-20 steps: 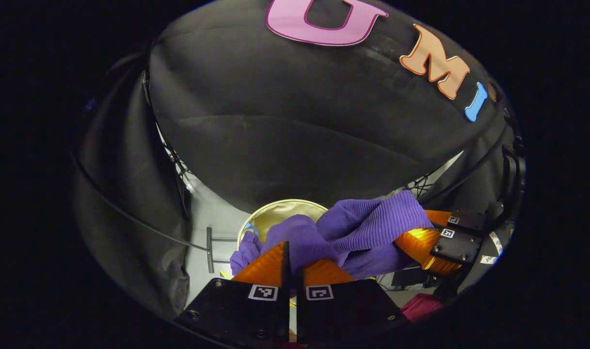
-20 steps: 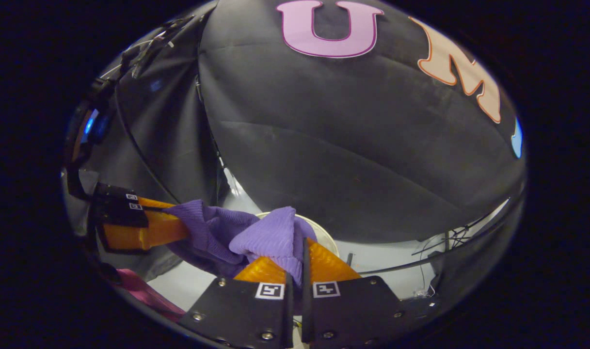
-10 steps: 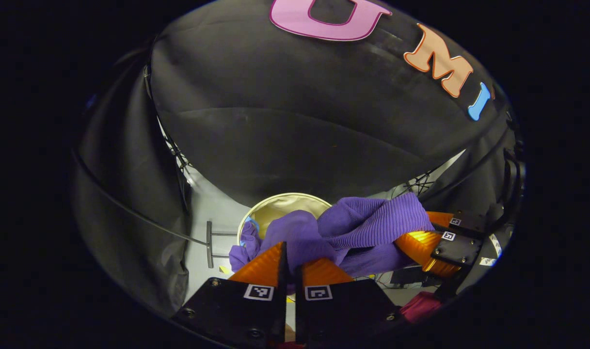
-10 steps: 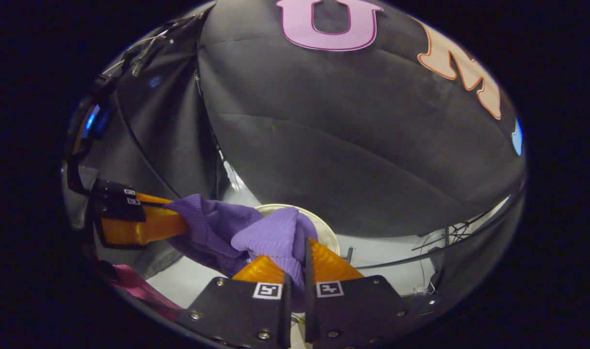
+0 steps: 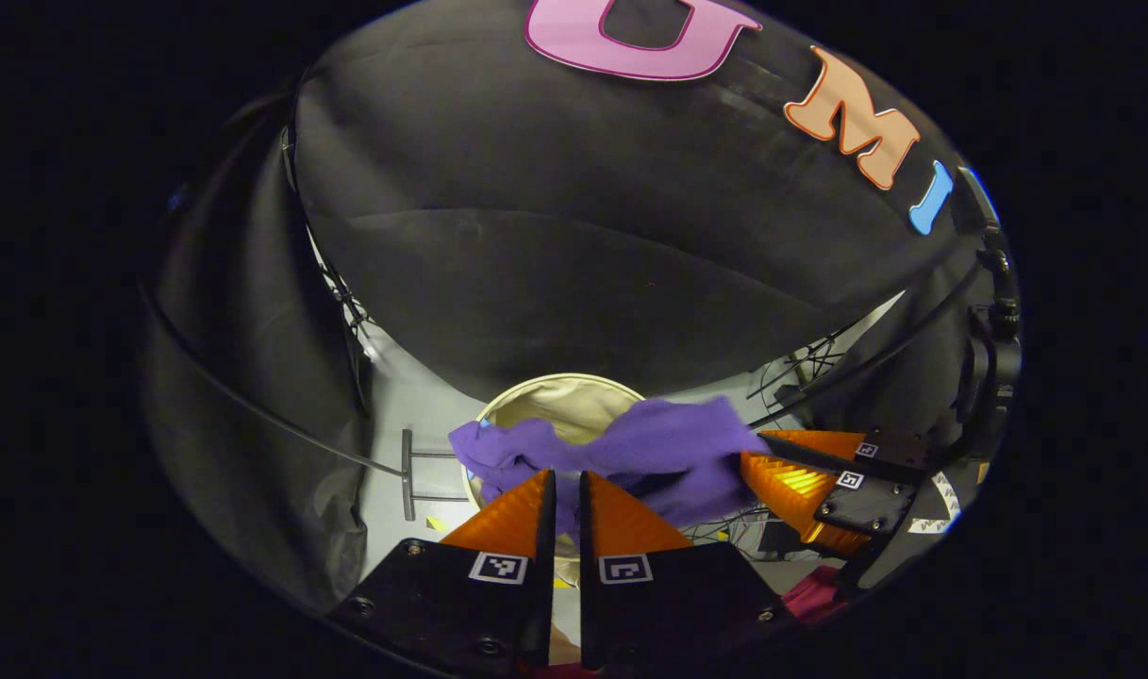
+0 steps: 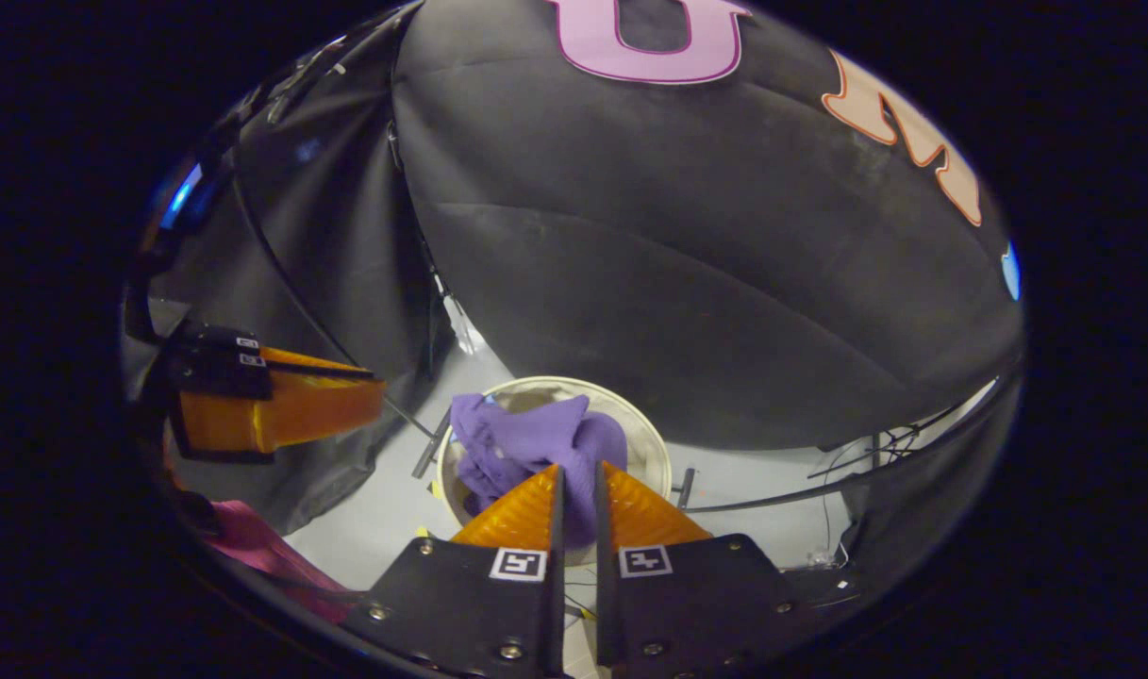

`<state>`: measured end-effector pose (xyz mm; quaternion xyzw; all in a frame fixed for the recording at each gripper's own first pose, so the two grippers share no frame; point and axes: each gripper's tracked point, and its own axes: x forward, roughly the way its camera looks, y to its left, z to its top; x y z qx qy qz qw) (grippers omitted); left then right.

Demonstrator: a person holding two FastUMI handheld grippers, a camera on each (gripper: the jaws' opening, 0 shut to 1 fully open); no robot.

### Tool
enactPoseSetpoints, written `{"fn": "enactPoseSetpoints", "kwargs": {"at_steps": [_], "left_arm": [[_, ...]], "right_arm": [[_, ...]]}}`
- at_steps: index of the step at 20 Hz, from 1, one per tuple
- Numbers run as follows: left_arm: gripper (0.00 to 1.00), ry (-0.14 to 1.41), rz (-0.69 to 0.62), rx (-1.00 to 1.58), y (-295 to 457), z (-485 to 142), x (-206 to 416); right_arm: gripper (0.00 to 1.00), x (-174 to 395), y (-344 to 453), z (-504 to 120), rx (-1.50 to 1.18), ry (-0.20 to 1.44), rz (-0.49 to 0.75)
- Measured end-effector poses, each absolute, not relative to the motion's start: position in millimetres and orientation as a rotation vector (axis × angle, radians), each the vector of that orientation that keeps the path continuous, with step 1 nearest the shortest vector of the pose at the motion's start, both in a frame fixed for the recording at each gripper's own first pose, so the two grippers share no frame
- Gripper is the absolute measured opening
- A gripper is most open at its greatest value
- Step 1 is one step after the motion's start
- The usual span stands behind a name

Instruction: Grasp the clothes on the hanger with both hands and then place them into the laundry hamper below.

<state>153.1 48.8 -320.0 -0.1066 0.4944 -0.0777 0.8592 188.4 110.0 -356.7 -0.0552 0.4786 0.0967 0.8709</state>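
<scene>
You are lowering the purple garment (image 6: 536,443) over the hamper (image 6: 654,453); your right gripper (image 6: 574,490) is pinching it, your left gripper (image 6: 371,401) sits narrowed beside it. Keep it centred above the rim before releasing.

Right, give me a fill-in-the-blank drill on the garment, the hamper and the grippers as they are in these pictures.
1. The garment bunched over the hamper is ___ in colour.
2. The hamper's rim is ___ in shape.
3. In the right gripper view, the left gripper shows to the ___ of the hamper, with no cloth at its tips.

Missing words: purple; round; left
</scene>
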Motion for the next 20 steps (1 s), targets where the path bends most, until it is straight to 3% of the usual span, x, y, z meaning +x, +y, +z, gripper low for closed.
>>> {"fn": "enactPoseSetpoints", "kwargs": {"at_steps": [20], "left_arm": [[0.13,0.955,-0.210,-0.179,46.6,-296.4,139.7]], "right_arm": [[0.14,211.5,108.9,-326.5,-0.110,0.918,0.193]]}}
